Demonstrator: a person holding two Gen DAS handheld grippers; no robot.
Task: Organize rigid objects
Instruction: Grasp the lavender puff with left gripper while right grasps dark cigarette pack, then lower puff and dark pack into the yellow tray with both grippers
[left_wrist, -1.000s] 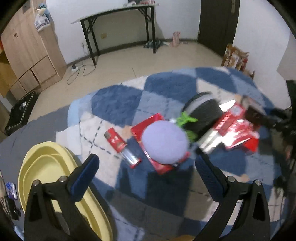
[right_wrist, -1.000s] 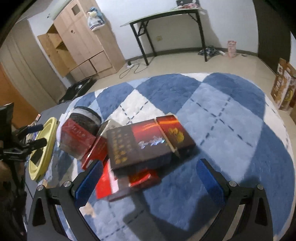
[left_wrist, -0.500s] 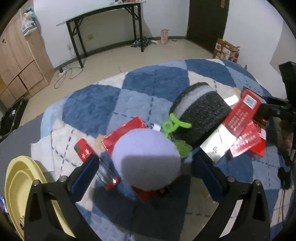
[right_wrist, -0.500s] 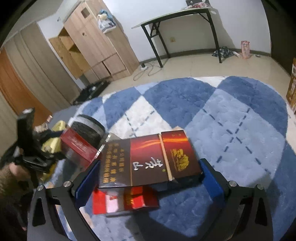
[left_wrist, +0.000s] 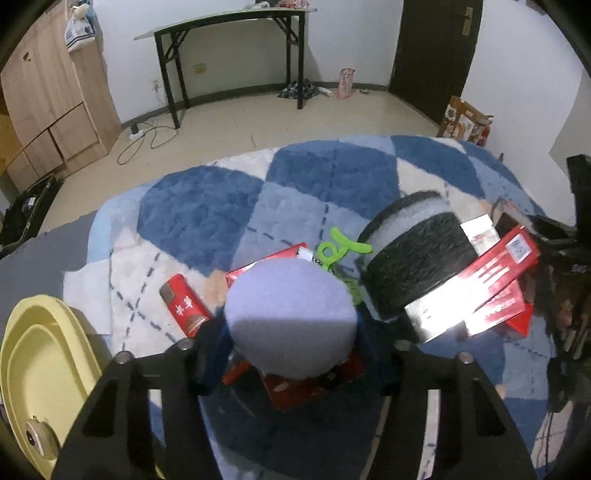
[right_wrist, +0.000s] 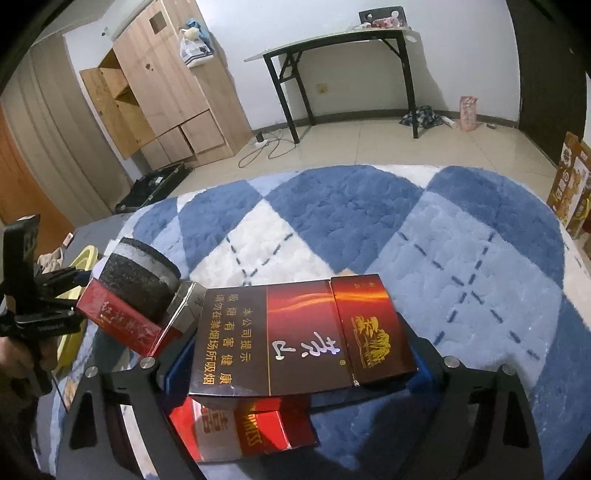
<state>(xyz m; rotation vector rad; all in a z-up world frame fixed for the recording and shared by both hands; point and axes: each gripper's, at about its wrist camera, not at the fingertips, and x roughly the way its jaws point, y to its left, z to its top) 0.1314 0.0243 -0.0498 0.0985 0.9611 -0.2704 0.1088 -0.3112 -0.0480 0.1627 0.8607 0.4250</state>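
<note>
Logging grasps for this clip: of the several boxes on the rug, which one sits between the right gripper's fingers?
The long dark brown carton with gold characters, topmost in the pile. The other boxes are bright red and lie under or left of it.

Your left tool (left_wrist: 291, 343) is a matte black plastic frame of open triangular struts, with silver screw heads at the joints and blue pads on its fingers (left_wrist: 210, 354). Your right tool (right_wrist: 291, 365) matches it: black struts, round silver screws, and blue-padded fingers (right_wrist: 177, 363).
</note>
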